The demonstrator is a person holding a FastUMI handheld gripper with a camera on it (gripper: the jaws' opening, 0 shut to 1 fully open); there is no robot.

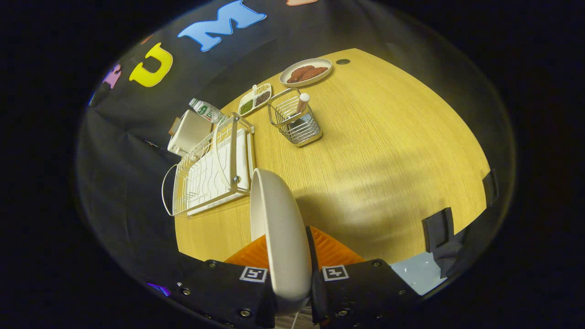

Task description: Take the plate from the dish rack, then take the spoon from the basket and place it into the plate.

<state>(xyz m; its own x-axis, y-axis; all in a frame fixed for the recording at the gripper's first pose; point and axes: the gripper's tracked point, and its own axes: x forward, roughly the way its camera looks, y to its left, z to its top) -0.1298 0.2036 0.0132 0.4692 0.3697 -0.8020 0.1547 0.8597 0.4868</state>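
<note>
A white plate stands on edge between my two orange fingers, and my gripper is shut on its rim, holding it above the wooden table. The white wire dish rack lies beyond the fingers to the left, with no dishes in it. Further off, past the plate, stands a small wire basket with the spoon upright in it, its pale handle sticking out of the top.
Behind the basket sits a divided dish of spices and an oval plate with brown food. A bottle and a white box lie beside the rack's far end. Black clamps grip the table's near edge.
</note>
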